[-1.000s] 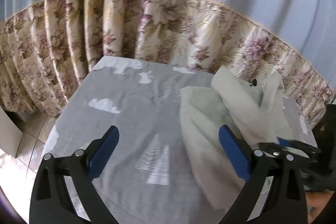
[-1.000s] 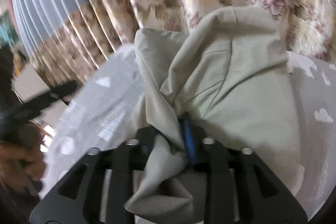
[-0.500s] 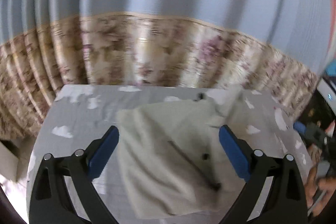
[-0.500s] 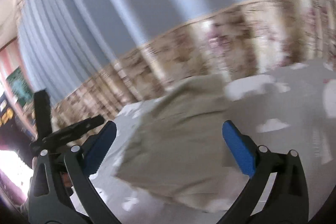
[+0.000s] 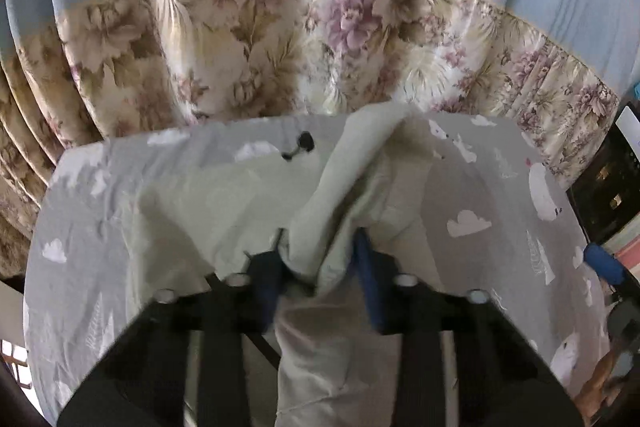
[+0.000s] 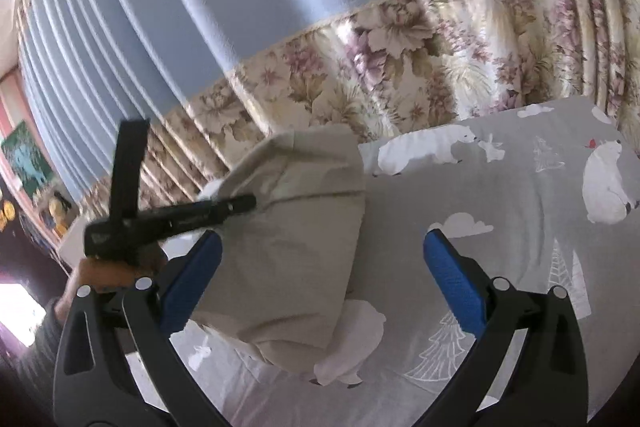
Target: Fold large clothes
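my left tool (image 5: 320, 275) is closing, pinching a bunched ridge of the pale green garment (image 5: 224, 195) on the worktop (image 5: 500, 211); my right tool (image 6: 320, 279) gapes wide, empty.

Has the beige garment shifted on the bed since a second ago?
Yes. In the left wrist view the beige garment lay toward the right of the grey printed sheet; now it spreads across the middle and left, bunched between the left hand-held gripper.
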